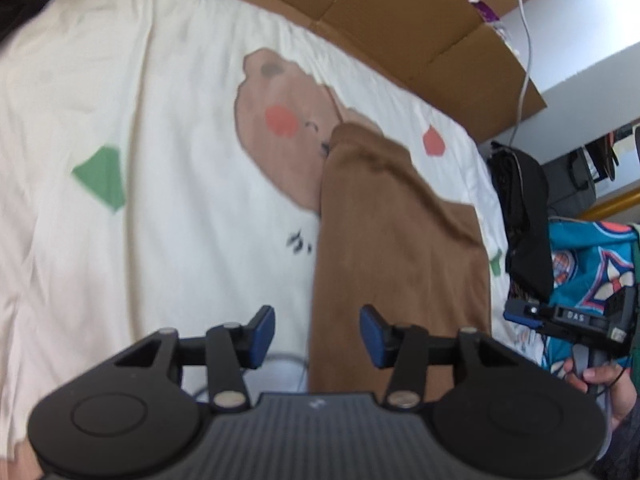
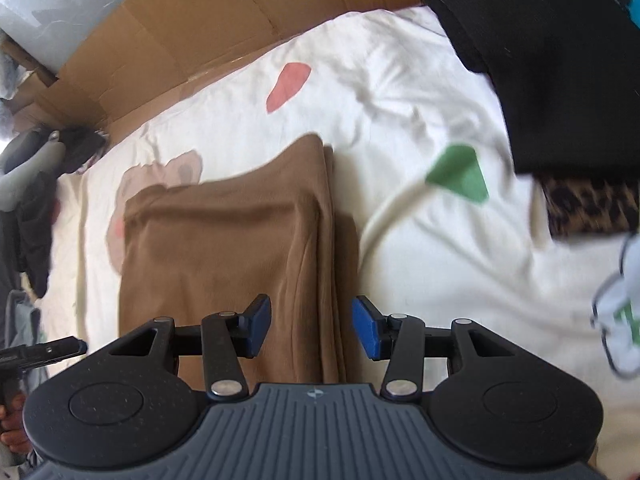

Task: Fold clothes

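A brown garment [image 1: 396,248] lies folded in a long strip on a white bedsheet [image 1: 160,208] printed with a bear and coloured shapes. It also shows in the right wrist view [image 2: 224,240], with stacked folded edges along its right side. My left gripper [image 1: 317,337] is open and empty, above the garment's near left edge. My right gripper [image 2: 312,328] is open and empty, its fingers astride the garment's near right edge. The right gripper also shows in the left wrist view [image 1: 568,316], held in a hand.
Flattened cardboard [image 1: 400,20] lines the far side of the bed. Dark clothes [image 2: 560,64] and a leopard-print piece [image 2: 592,208] lie at the right. A black garment [image 1: 524,216] and a blue patterned cloth [image 1: 588,264] sit beside the bed. A white cable [image 1: 524,40] hangs down.
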Demonstrator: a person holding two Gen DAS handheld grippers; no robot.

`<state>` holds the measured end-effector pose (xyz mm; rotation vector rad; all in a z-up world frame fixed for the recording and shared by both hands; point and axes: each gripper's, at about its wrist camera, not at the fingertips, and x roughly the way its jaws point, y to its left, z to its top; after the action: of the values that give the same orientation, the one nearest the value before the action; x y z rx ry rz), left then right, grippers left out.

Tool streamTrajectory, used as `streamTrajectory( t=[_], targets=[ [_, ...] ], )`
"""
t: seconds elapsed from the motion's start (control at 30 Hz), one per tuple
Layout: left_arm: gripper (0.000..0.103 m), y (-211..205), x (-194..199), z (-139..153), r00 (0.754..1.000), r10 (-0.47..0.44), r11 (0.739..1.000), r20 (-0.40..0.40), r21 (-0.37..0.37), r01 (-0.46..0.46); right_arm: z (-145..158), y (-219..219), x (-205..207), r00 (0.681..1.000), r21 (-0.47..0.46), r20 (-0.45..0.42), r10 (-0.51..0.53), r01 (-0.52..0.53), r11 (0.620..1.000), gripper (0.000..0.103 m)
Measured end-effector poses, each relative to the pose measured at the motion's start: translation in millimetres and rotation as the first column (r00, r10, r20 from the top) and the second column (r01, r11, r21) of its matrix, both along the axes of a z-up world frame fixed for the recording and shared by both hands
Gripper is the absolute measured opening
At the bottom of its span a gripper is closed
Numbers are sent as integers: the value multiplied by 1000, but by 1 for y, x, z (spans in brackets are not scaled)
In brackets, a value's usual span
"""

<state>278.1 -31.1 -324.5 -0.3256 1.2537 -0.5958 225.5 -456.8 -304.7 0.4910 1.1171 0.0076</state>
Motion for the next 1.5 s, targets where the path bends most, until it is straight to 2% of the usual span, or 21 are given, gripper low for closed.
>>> streamTrajectory(
  t=[0.2, 0.33, 0.43, 0.53, 0.63, 0.67, 0.7, 0.8, 0.93, 1.1, 1.2, 1.27, 1.4, 1.5],
  targets=[
    [51, -18, 22, -4, 999, -2, 999, 43, 33, 1, -10, 2, 49, 999, -53, 6, -34, 34, 998, 52],
    [51, -21, 27, -7, 999, 8, 1000, 45, 25, -9, -26, 3, 67, 999, -90, -36, -16, 13, 996, 52],
    [51, -23, 28, -7, 999, -5, 1000, 51, 24, 4, -37, -1, 67, 998, -79, -59, -19, 14, 997, 52],
    [51, -27, 29, -8, 998, -26, 999, 60, 28, 24, -44, -10, 60, 996, -21, -59, -60, 59, 998, 51],
    [51, -29, 32, -11, 998, -29, 999, 58, 34, 27, -46, -12, 56, 997, -7, -46, -61, 61, 998, 40],
    [51, -30, 33, -12, 998, -30, 999, 57, 36, 28, -45, -11, 54, 998, -4, -40, -49, 49, 999, 29],
    [51, -31, 35, -13, 998, -31, 999, 58, 38, 29, -44, -11, 53, 999, -4, -34, -41, 41, 999, 24],
    [53, -37, 43, -16, 997, -46, 998, 66, 46, 43, -43, -15, 49, 999, 18, -21, -41, 42, 999, 18],
    [55, -46, 57, -24, 995, -75, 996, 67, 60, 71, -47, -26, 46, 997, 91, -21, -76, 77, 993, 20],
    [56, -62, 75, -33, 988, -133, 990, 74, 62, 129, -42, -26, 49, 999, 97, -12, -42, 43, 994, 33],
    [57, -69, 85, -39, 986, -154, 988, 64, 38, 151, -43, -24, 50, 999, 83, -19, -26, 27, 996, 39],
    [59, -70, 91, -43, 987, -154, 988, 44, -7, 155, -47, -25, 51, 999, 90, -23, -30, 32, 995, 42],
    [59, -72, 100, -50, 984, -177, 980, 1, -92, 177, -55, -26, 52, 999, 116, -17, -41, 43, 992, 42],
    [54, -83, 97, -53, 970, -244, 964, -3, -109, 242, -51, -25, 53, 1000, 115, -14, -18, 20, 993, 20]
  ],
)
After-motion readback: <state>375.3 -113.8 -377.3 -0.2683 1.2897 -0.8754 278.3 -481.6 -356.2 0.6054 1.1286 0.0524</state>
